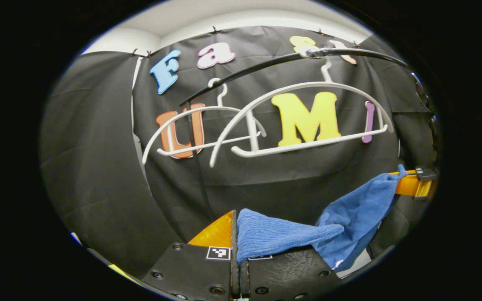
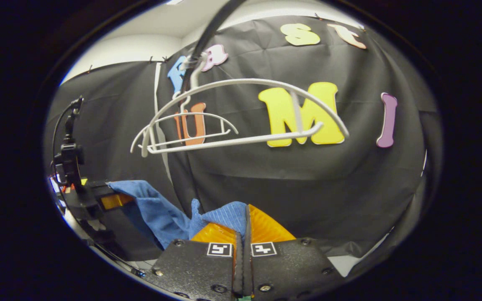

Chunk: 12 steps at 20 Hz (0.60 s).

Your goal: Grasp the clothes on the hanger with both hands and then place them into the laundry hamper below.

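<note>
Two claws grip one blue cloth, which spans between them below the bare hangers. Left claw: clamped on one end. Right claw: clamped on the other end. Judgement: removal from the hanger is done; lowering into the hamper remains. Hamper not sighted.

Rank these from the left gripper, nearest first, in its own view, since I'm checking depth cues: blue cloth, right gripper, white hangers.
1. blue cloth, clamped between the left gripper fingers.
2. right gripper, lower right, holding the cloth's far corner.
3. white hangers, up on the rail.
</note>
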Each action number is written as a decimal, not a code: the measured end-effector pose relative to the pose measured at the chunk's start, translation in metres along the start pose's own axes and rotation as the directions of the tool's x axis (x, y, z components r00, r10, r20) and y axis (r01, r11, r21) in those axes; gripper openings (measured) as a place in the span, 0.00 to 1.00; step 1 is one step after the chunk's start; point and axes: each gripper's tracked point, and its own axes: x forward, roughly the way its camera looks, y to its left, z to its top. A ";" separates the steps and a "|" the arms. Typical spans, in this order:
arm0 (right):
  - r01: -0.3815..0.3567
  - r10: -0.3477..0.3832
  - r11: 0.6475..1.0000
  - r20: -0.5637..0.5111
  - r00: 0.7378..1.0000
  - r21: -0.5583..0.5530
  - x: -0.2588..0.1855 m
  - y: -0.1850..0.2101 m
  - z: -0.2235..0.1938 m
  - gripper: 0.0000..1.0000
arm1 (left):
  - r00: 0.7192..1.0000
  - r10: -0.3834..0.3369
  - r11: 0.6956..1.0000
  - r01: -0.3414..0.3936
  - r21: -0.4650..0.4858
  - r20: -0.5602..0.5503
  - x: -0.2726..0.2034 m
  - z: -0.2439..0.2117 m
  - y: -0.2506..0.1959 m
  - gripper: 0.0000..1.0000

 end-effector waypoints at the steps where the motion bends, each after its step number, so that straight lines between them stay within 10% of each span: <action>1: -0.006 0.006 1.000 0.006 1.000 0.000 0.000 0.011 0.002 0.04 | 1.000 -0.024 0.999 0.025 -0.025 0.010 -0.003 0.002 -0.010 0.05; 12: 0.016 -0.010 0.993 -0.048 0.999 0.116 -0.004 0.060 -0.063 0.04 | 0.988 -0.151 0.974 0.144 -0.173 -0.030 -0.020 -0.048 -0.048 0.05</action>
